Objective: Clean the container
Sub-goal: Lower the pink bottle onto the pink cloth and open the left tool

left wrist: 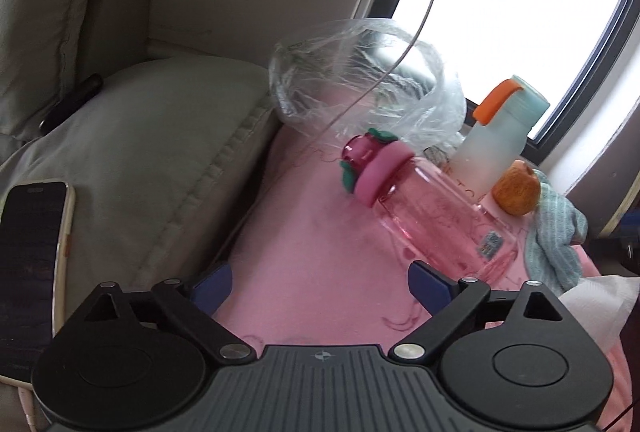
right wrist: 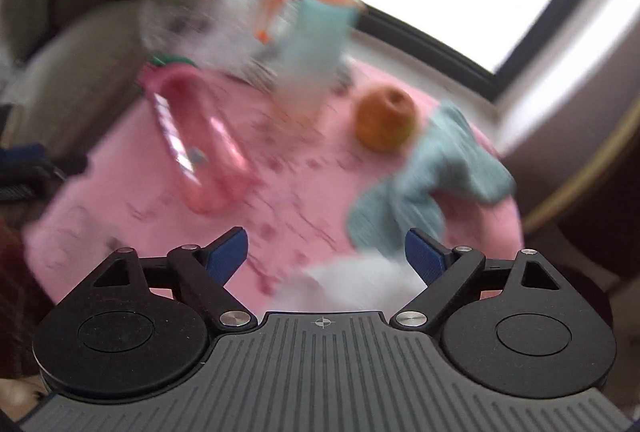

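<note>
The left claw (left wrist: 320,282) stands wide with nothing between its blue pads, hanging over the pink cloth that covers the counter (left wrist: 312,256). Just past its right pad lies the pink bottle (left wrist: 432,208) on its side, pink cap and green trim pointing away to the upper left, base nearest the claw. A phone (left wrist: 34,268) leans at the left edge against a beige cushion (left wrist: 160,152).

The right claw (right wrist: 326,252) is wide too and holds nothing; a white tissue (right wrist: 360,282) lies on the cloth below its gap (this view is smeared by motion, so edges are soft). Beyond its right pad a pale blue rag (right wrist: 424,180) lies crumpled near the counter's edge, and an orange-brown fruit (right wrist: 386,118) sits just behind it. The pink bottle shows again to the left of centre, well apart from the rag.

Farther back a frosted bottle with an orange flip cap (left wrist: 500,136) stands upright, seemingly just touching the pink bottle's far side. Beside it a clear plastic bag (left wrist: 360,80) is bunched, with a thin wire (left wrist: 428,16) hanging across it. A bright window (left wrist: 520,12) fills the background.
</note>
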